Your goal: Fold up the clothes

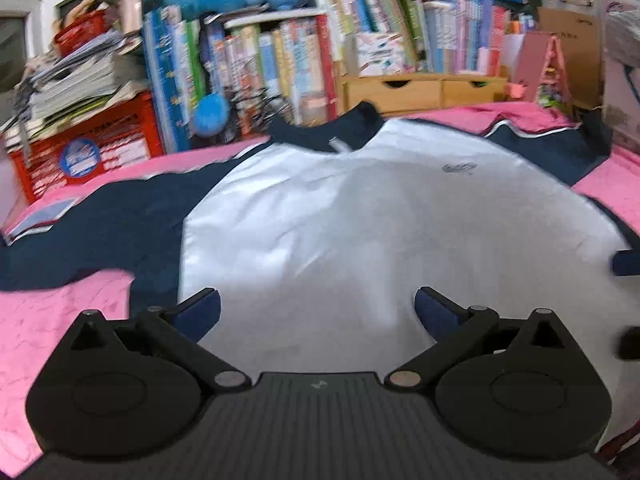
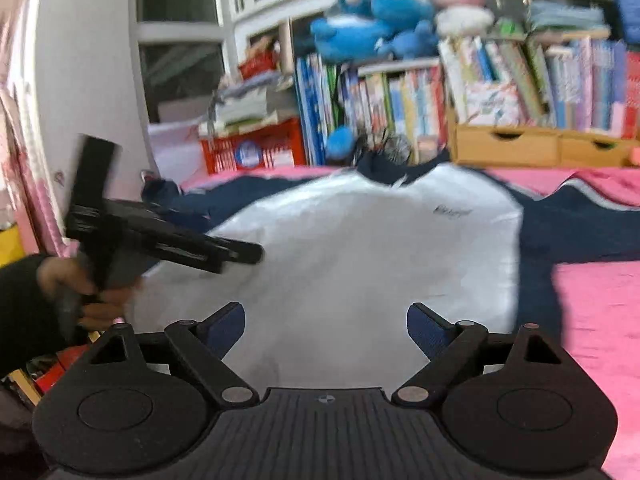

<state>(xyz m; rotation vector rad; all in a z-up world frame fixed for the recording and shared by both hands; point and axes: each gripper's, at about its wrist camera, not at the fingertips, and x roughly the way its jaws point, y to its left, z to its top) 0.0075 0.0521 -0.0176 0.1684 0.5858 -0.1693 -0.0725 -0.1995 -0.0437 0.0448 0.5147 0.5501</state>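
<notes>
Lying flat and face up on the pink sheet [image 1: 48,344], the shirt [image 1: 360,216] spreads directly ahead of both grippers, collar [image 1: 324,132] at the far end and hem nearest the fingers. Judged from its sheen and shallow wrinkles, the fabric is thin, light and limp, probably somewhat slick; it should drape rather than hold shape, so a pinch at an edge or seam is likely to hold better than one on the open white panel. Left of the left gripper [image 1: 318,308], the navy sleeve [image 1: 100,224] lies extended across the sheet; its cuff or the left side seam would be the natural pinch point for a first fold. The left gripper hangs over the hem with jaws wide apart and nothing between them. The right gripper [image 2: 326,322] is likewise spread wide and empty above the lower white panel; the right sleeve [image 2: 580,220] reaches away to its right. In the right wrist view, the left gripper [image 2: 236,252] shows from the side, carried by a hand [image 2: 92,292]. Beyond the shirt, a red crate [image 1: 84,148] on the far left bears stacked papers, its contents unclear; further right, shelves hold books [image 1: 280,64], and two wooden drawers [image 1: 420,90] sit shut, contents hidden.
</notes>
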